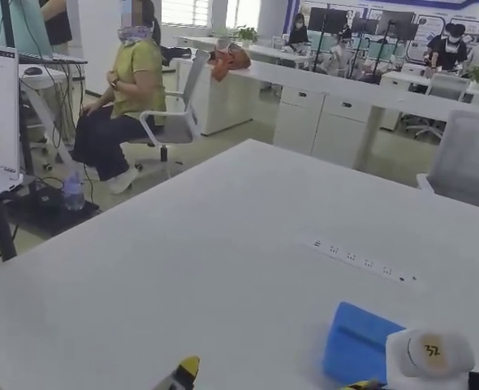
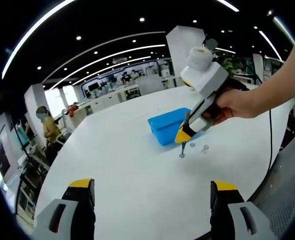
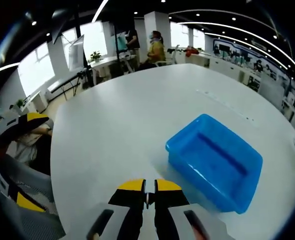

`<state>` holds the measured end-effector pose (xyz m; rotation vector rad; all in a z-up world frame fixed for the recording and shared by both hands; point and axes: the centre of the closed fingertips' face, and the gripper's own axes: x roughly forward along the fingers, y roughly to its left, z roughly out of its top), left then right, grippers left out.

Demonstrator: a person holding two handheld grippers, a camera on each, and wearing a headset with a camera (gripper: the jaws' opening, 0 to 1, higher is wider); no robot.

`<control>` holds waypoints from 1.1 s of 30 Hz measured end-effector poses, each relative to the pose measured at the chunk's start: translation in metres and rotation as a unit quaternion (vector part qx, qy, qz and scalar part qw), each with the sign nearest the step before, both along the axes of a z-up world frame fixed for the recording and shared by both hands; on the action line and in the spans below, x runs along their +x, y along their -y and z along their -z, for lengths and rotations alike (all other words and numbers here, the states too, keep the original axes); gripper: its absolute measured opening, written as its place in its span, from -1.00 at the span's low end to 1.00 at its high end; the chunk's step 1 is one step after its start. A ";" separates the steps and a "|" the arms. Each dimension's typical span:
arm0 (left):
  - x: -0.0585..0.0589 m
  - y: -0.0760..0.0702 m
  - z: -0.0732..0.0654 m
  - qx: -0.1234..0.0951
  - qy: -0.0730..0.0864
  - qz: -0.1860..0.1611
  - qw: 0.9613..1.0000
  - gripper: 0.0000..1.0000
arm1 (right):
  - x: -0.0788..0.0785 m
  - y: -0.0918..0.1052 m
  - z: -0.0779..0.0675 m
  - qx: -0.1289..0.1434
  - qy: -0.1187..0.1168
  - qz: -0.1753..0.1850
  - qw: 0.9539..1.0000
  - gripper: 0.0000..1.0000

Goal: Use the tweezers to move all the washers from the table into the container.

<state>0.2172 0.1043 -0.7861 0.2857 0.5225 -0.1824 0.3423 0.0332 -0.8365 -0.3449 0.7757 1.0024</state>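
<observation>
In the left gripper view a hand holds my right gripper (image 2: 182,136), shut on thin dark tweezers (image 2: 184,146) that point down at the white table (image 2: 127,165). Their tip touches the table at one small washer (image 2: 181,156); more washers (image 2: 204,149) lie just to its right. The blue container (image 2: 168,125) stands right behind them, and looks empty in the right gripper view (image 3: 215,162). There my right gripper (image 3: 148,189) has its yellow-tipped jaws pressed together on the thin tweezers. My left gripper (image 2: 151,200) stands wide open over bare table. The head view catches the container (image 1: 357,341) at the bottom right.
A row of sockets (image 1: 361,262) is set into the table beyond the container. A person sits on an office chair (image 1: 130,89) off the table's far left corner. Another chair (image 1: 467,158) stands at the right edge. Desks fill the room behind.
</observation>
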 end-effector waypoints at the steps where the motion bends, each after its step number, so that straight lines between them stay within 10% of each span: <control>1: 0.000 0.000 0.000 0.000 0.000 -0.001 1.000 0.98 | 0.000 -0.001 0.002 -0.001 -0.003 0.000 1.000 -0.94; 20: 0.000 -0.002 0.003 0.009 -0.008 -0.003 1.000 0.96 | 0.000 -0.011 0.003 -0.035 0.056 -0.055 0.996 -0.94; 33: 0.000 -0.002 0.004 0.011 -0.011 -0.004 1.000 0.95 | 0.000 -0.012 0.001 -0.015 0.071 -0.019 0.997 -0.99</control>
